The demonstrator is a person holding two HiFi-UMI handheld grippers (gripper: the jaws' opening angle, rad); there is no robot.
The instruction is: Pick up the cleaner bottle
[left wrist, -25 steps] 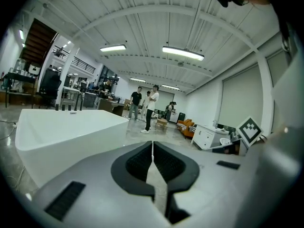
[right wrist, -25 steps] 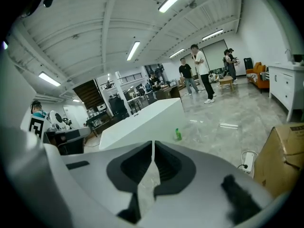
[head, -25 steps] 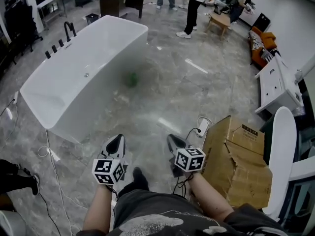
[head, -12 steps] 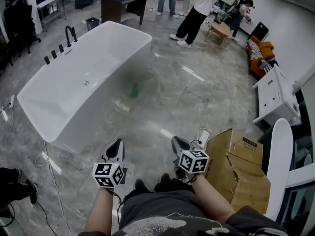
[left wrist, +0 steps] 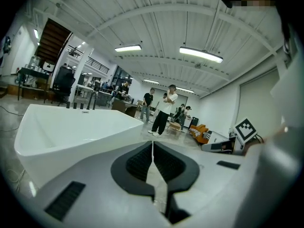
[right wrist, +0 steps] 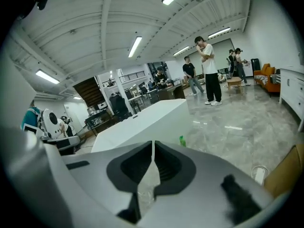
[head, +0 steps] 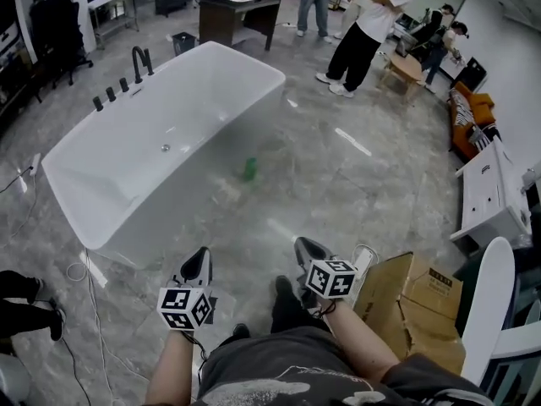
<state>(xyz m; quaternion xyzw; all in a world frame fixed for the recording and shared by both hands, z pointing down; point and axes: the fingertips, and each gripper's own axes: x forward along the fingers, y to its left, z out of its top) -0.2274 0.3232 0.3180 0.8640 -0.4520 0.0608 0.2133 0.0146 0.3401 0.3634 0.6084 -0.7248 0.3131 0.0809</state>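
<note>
Left gripper (head: 199,260): jaws pressed together, nothing between them. The left gripper view confirms it, with only a hairline seam between the pads (left wrist: 142,161).

Right gripper (head: 308,250): also closed and empty, pads (right wrist: 164,163) meeting.

Both are held low over the grey marble floor (head: 355,184), off the bathtub's (head: 169,222) near corner and pointing along it.

Hard to read: the cleaner bottle (head: 249,169) is a small green shape, too blurred to make out a label or cap. It stands upright on the floor just beside the bathtub's right-hand long wall, well apart from both grippers. The right gripper view shows it past the jaw tips, against the bathtub wall.

Cut off: the holder's forearms and lap at the bottom edge, and dark shoes (head: 25,303) at the left edge, off the bathtub's near end.

Containers:
- The bathtub has a white interior with one small round fitting (head: 165,148). Black taps (head: 139,60) stand on its far rim.
- A cardboard box (head: 414,299) sits right of the right gripper and far from the bathtub. Its flaps are folded over and its contents cannot be seen.
</note>
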